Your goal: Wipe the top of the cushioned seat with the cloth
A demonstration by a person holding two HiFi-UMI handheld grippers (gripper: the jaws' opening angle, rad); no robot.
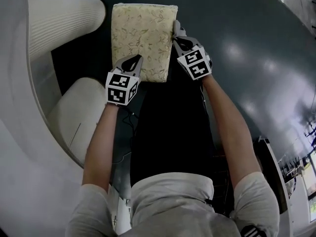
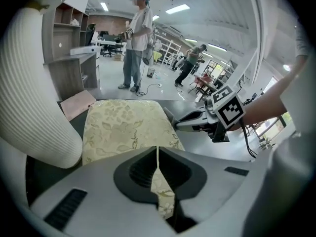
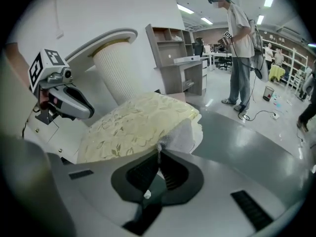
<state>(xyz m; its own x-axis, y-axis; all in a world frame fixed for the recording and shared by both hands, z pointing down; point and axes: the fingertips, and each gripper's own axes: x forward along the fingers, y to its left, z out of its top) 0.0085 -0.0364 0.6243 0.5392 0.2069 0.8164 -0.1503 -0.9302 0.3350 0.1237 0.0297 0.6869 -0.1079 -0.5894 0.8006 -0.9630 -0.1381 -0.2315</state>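
Two claws — left claw [image 2: 158, 152], right claw [image 3: 158, 151] — both tight on leaf-patterned cloth [image 1: 140, 33] edges.

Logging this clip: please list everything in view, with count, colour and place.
cloth: one, cream with leaf print, held between both grippers
ribbed backrest: one, white, left of the cloth
cushioned seat: one, white, beside the left arm
floor: one, glossy dark grey, below everything
shelf unit: one, brown-grey, background
standing person: one, light shirt, background
left gripper: one, grey, shut on the cloth's near edge
right gripper: one, grey, shut on the cloth's right edge
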